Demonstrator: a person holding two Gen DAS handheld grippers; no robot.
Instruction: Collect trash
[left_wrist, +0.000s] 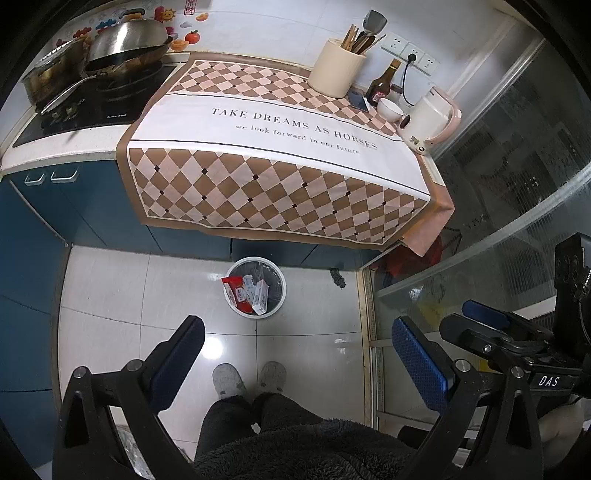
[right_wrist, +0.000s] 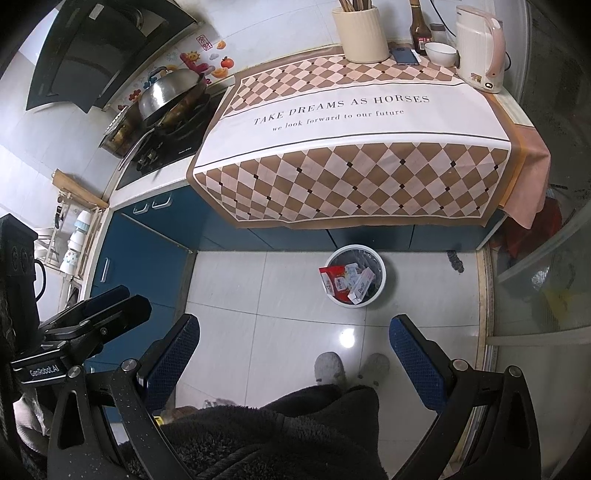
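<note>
A white round trash bin (left_wrist: 279, 293) with a dark liner stands on the floor below the counter, also in the right wrist view (right_wrist: 380, 275). Inside lie a red wrapper (left_wrist: 236, 291) (right_wrist: 334, 278) and white cartons (left_wrist: 258, 293) (right_wrist: 360, 284). My left gripper (left_wrist: 299, 328) is open and empty, held high above the floor, back from the bin. My right gripper (right_wrist: 295, 326) is open and empty at about the same height. Each gripper shows at the edge of the other's view.
The counter carries a checkered cloth (left_wrist: 280, 147), a utensil holder (left_wrist: 336, 68), a bottle (left_wrist: 384, 83), a bowl (left_wrist: 389, 109), a phone (left_wrist: 357, 99) and a kettle (left_wrist: 432, 118). A wok (left_wrist: 129, 44) sits on the stove. A glass door (left_wrist: 517, 184) stands right. My slippered feet (left_wrist: 249, 378) are below.
</note>
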